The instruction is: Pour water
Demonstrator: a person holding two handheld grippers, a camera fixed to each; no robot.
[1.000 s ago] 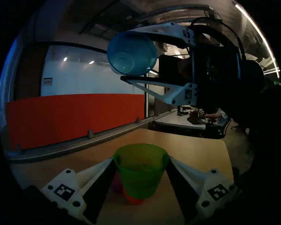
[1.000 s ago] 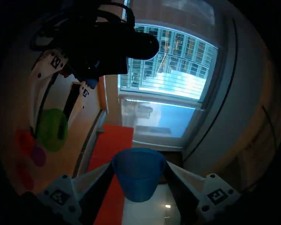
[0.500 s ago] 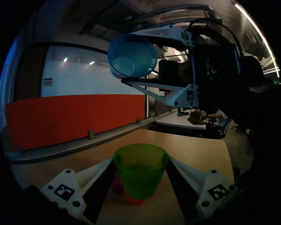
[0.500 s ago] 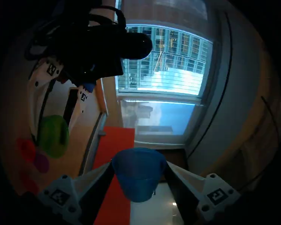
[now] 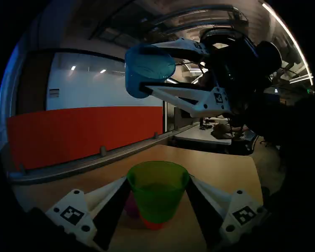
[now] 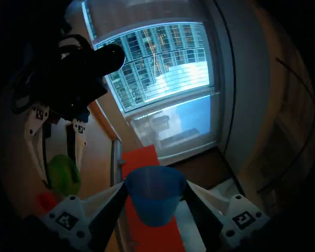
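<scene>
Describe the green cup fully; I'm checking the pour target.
The green cup looks like translucent plastic, tapered, upright with its open rim up. It sits between the fingers of the left hand-held gripper, which press its sides, over a wooden table. A darker band suggests some liquid inside. An orange thing shows beneath its base.

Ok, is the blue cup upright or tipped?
Tipped: left gripper view shows the blue cup tilted over in the right hand-held gripper, its inside visible.
</scene>
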